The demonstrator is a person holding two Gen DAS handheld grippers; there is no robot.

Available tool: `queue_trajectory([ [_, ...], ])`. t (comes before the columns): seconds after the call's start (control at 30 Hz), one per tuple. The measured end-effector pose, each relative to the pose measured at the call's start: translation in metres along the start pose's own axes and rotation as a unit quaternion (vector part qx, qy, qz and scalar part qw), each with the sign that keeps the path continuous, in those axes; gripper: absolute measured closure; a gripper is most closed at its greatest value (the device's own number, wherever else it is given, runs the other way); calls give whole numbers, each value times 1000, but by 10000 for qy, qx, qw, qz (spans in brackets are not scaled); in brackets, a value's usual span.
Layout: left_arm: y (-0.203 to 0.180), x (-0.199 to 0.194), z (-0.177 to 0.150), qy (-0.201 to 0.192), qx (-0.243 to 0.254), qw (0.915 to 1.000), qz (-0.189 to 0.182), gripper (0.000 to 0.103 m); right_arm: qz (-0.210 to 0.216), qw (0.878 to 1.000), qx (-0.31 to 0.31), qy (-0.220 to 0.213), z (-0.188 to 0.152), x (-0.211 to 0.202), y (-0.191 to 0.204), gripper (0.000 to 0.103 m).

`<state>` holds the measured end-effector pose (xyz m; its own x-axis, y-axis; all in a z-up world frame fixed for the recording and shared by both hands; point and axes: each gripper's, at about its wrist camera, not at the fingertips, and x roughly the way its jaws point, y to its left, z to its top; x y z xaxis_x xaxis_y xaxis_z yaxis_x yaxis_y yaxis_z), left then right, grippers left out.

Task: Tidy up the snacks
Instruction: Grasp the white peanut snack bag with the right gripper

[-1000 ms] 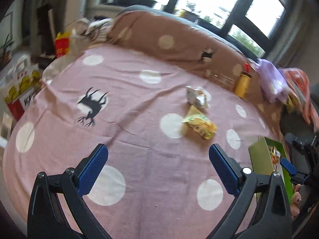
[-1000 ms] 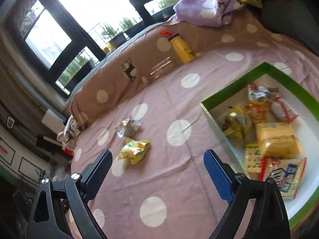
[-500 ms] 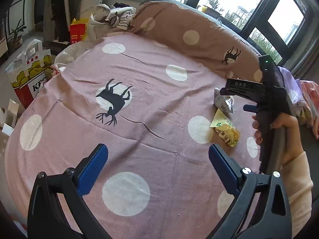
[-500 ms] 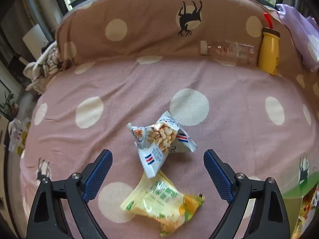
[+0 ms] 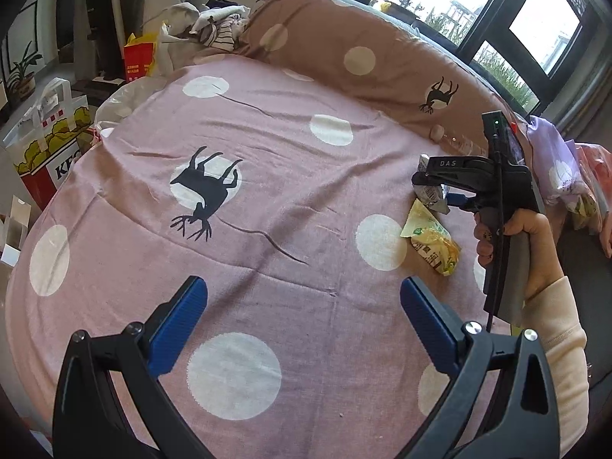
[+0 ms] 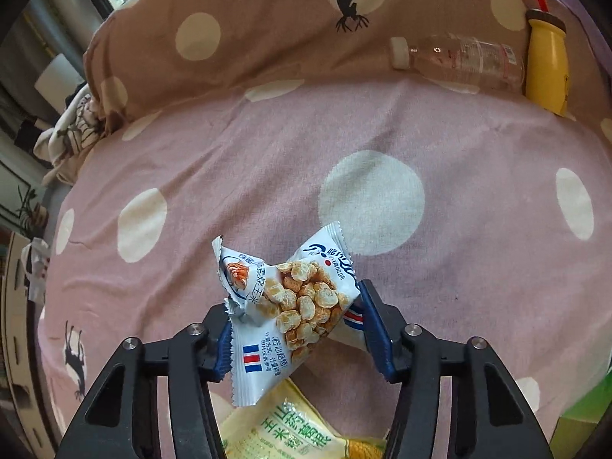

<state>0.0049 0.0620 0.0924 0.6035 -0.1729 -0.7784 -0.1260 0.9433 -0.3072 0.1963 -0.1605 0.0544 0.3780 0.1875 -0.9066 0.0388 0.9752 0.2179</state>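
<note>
Crumpled white corn-snack packet (image 6: 290,306) on bedspread

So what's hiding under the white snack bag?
A yellow-green snack packet peeks out beneath the white snack bag, on the pink bedspread. Its upper end is covered.

I am working in a lived-in bedroom at home. Under my grippers lies a bed covered by a pink sheet (image 5: 290,145) with white dots and deer prints, and a matching brown bolster (image 5: 355,53) runs along its far edge. Beyond it, dark-framed windows (image 5: 535,26) show greenery outside. On the left, crumpled clothes (image 5: 214,23), a fast-food paper bag (image 5: 49,141) and a potted plant (image 5: 21,72) crowd the floor.
</note>
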Motion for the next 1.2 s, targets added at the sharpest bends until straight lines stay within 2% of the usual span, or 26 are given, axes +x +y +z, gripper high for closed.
queue_trajectory([
  [0.17,-2,2,-2,60,10,10000,-2,2,164,9991,51,-375,-29,-56,11,51],
  [0.27,-2,3,-3,88,33,10000,21,2,437,9975,83,-558,-66,-91,21,51],
  [0.33,0,2,-4,85,23,9999,77,2,650,9962,244,-519,-98,-107,24,51],
  [0.43,4,2,-6,128,-10,9998,155,2,696,9960,464,-304,-141,-107,30,51],
  [0.53,7,3,-9,197,-64,9996,195,2,398,9974,593,-102,-176,-98,30,51],
  [0.6,7,3,-11,255,-47,9995,205,2,145,9986,508,-2,-187,-91,32,50],
  [0.7,3,0,-16,276,77,9993,219,2,307,9977,581,166,-191,-83,22,42],
  [0.77,-2,-1,-20,300,189,9991,252,2,480,9973,538,161,-190,-82,20,32],
  [0.8,-4,-1,-22,321,245,9989,223,2,545,9968,574,121,-190,-84,17,30],
  [0.9,-11,0,-27,469,246,9986,-89,5,909,9923,829,-117,-190,-97,6,26],
  [1.0,-18,2,-32,679,158,9960,-553,8,1028,9875,1136,-357,-194,-111,-9,26],
  [1.13,-38,7,-43,1029,322,9871,-1183,17,1229,9813,1413,-447,-196,-115,-23,26],
  [1.2,-48,11,-49,1186,447,9830,-1330,23,1447,9768,1530,-400,-196,-112,-28,26],
])
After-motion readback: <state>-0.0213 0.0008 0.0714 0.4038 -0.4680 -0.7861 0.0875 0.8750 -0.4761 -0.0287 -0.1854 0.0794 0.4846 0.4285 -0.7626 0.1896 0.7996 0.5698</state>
